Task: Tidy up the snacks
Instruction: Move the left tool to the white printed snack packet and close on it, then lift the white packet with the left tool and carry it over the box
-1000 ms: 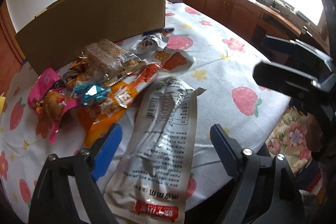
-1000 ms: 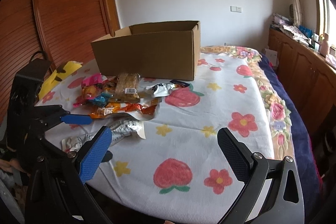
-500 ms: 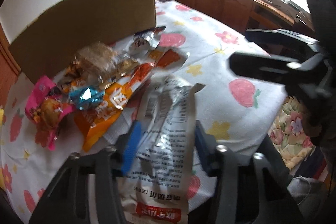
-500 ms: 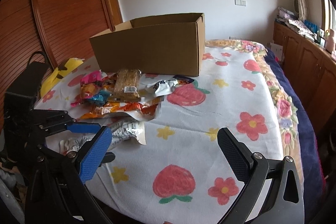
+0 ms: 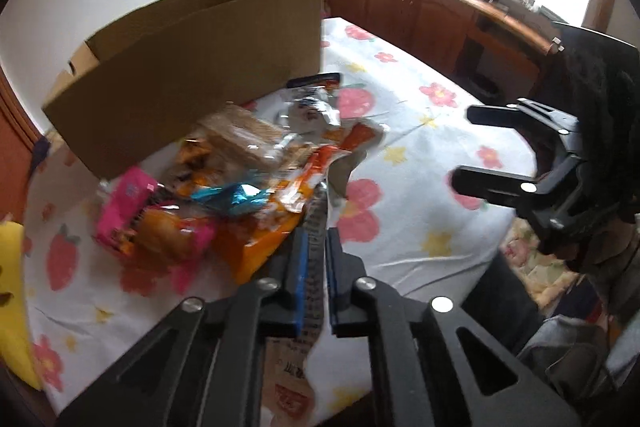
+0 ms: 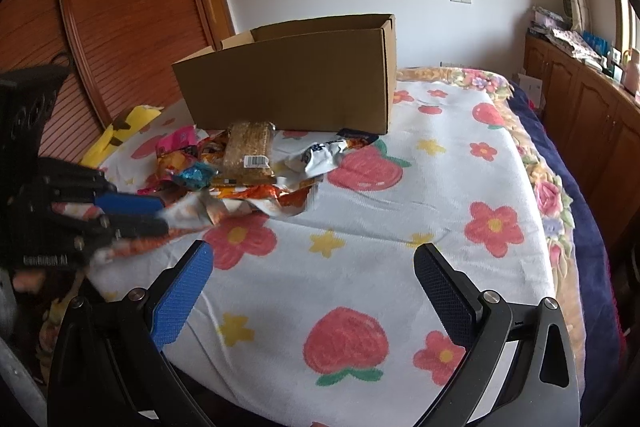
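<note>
Two blue pads of my left fingers (image 5: 316, 247) pressed nearly together, pinching the silver snack pouch (image 5: 314, 291) edge-on between them. Pouch: long, flat, crinkled foil, black print down the back, red label at the near end, far end flared up past the pads. From the right wrist view its far end (image 6: 192, 213) sticks out of the left fingers (image 6: 160, 215), blurred, over the near left part of the counter (image 6: 400, 211).

My right fingers (image 6: 316, 287) spread wide, nothing between them, over bare tablecloth with strawberry and flower print. Seen from the left wrist they sit off to the right (image 5: 460, 149), well apart from the pile.

Snack pile just beyond the pouch: orange packet (image 5: 276, 223) touching it on the left, blue foil wrapper (image 5: 230, 197) on top of that, pink packet (image 5: 128, 205) further left, clear-wrapped brown bar (image 5: 240, 139) behind, white-and-blue pouch (image 5: 310, 111) further back.

Cardboard box (image 5: 192, 67) behind the pile, open top, flaps out, near wall facing me, close to the bar. Inside not visible.

Yellow item (image 5: 12, 291) at the left edge of the counter. Wooden cabinets (image 5: 420, 15) along the window wall.
</note>
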The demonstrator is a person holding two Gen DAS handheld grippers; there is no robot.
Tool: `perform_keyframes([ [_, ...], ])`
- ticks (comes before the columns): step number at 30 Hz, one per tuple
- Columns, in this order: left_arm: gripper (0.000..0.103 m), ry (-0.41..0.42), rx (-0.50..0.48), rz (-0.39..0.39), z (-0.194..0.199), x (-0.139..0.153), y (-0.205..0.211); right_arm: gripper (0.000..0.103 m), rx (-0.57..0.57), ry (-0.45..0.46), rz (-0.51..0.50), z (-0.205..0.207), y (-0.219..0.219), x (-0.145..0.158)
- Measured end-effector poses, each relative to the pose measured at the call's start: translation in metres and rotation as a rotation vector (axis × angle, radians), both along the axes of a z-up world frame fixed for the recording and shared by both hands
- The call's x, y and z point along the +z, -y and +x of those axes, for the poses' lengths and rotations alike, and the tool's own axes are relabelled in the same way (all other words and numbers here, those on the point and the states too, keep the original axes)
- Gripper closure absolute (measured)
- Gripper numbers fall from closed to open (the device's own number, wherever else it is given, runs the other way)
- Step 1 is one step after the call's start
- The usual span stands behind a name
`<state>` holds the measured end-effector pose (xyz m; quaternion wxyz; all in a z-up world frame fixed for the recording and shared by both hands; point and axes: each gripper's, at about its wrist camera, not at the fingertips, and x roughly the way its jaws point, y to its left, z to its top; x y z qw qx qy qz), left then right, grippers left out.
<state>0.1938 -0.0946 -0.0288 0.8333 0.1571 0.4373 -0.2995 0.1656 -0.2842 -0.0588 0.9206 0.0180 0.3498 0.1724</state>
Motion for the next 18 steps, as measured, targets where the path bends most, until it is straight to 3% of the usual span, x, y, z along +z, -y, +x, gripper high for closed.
perform_keyframes([
  [4, 0.096, -0.042, -0.001, 0.046, 0.012, -0.007, -0.010, 0.001, 0.002, -0.003, 0.003, 0.001, -0.003, 0.000],
  [6, 0.092, -0.013, 0.000, 0.068, 0.010, -0.010, -0.011, 0.001, 0.003, -0.003, 0.004, 0.002, -0.004, 0.000],
  [11, 0.101, -0.021, -0.005, 0.020, 0.005, -0.009, -0.019, 0.001, 0.008, -0.014, 0.011, 0.007, -0.006, -0.002],
  [18, 0.103, 0.024, 0.004, -0.020, -0.015, -0.001, -0.026, 0.004, 0.044, -0.039, 0.047, 0.029, -0.015, -0.002],
])
